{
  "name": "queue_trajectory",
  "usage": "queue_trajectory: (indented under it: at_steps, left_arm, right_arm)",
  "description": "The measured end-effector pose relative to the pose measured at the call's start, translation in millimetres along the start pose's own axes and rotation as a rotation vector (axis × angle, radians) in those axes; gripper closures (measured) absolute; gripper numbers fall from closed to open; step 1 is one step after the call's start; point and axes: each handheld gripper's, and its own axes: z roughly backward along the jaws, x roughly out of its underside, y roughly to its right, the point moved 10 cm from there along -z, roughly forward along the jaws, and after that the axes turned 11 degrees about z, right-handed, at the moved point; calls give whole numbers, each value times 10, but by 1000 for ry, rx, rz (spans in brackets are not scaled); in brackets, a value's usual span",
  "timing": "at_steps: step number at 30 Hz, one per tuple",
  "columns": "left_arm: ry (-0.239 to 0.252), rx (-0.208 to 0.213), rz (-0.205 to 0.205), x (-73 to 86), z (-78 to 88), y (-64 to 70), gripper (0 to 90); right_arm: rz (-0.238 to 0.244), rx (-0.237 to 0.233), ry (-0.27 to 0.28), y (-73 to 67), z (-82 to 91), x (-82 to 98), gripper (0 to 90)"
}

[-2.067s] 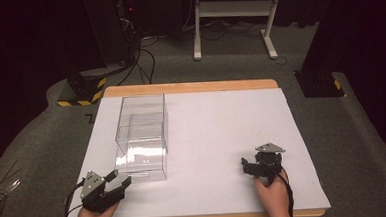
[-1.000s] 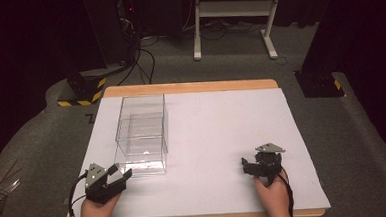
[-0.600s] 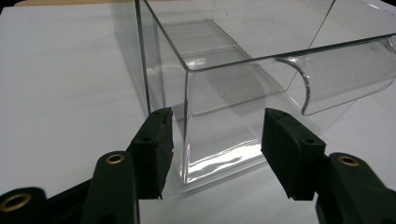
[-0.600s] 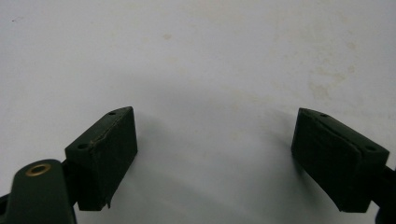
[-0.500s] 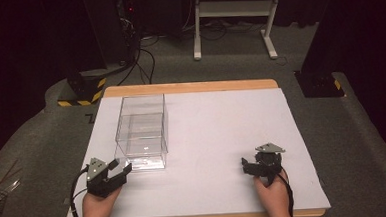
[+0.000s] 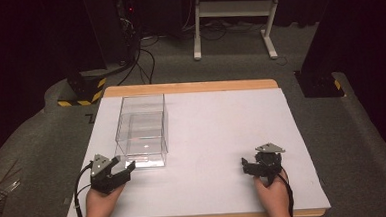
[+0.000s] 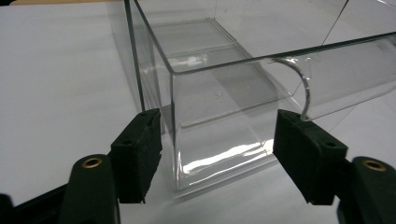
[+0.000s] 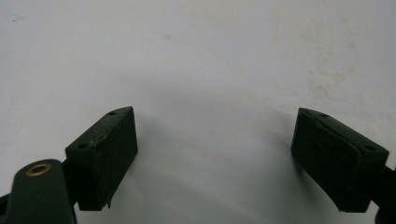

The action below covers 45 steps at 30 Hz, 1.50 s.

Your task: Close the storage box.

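Clear box (image 6: 143,131) released, left fingers (image 6: 129,166) apart.

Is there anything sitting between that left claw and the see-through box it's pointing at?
Nothing visible is in the way. The left gripper sits just off the near end of the clear box. Its jaws have just been opening, and in the left gripper view the box's near corner stands right ahead of the gap, untouched, with bare white table around it.

Ahead of your left gripper (image 6: 125,169) the clear box (image 6: 143,131) blocks the way, its near corner between the parted jaws. Ahead of your right gripper (image 6: 251,166), only bare white sheet (image 6: 222,132).
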Motion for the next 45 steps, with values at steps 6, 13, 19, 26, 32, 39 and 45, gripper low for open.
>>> queue_trajectory:
  at_steps: [6,13,19,26,32,39,45]
  left_arm:
    - [1,-12,1,-16,-24,2,341]
    - [2,-11,2,-44,-52,-16,355]
    - [13,-24,10,-48,-71,-42,336]
    - [9,-44,26,-19,-92,-94,282]
    - [2,-47,29,-49,-129,-109,278]
    - [10,-71,32,-97,-197,-148,194]
    - [33,-84,53,-161,-241,-185,186]
  right_arm:
    - [2,1,1,2,-1,-1,143]
    - [2,1,1,2,-1,-1,143]
    - [1,0,2,1,-1,-1,143]
    - [1,0,2,1,-1,-1,143]
    - [1,-1,2,0,-1,-1,144]
    - [1,-1,2,0,-1,-1,144]
    - [1,-1,2,0,-1,-1,144]
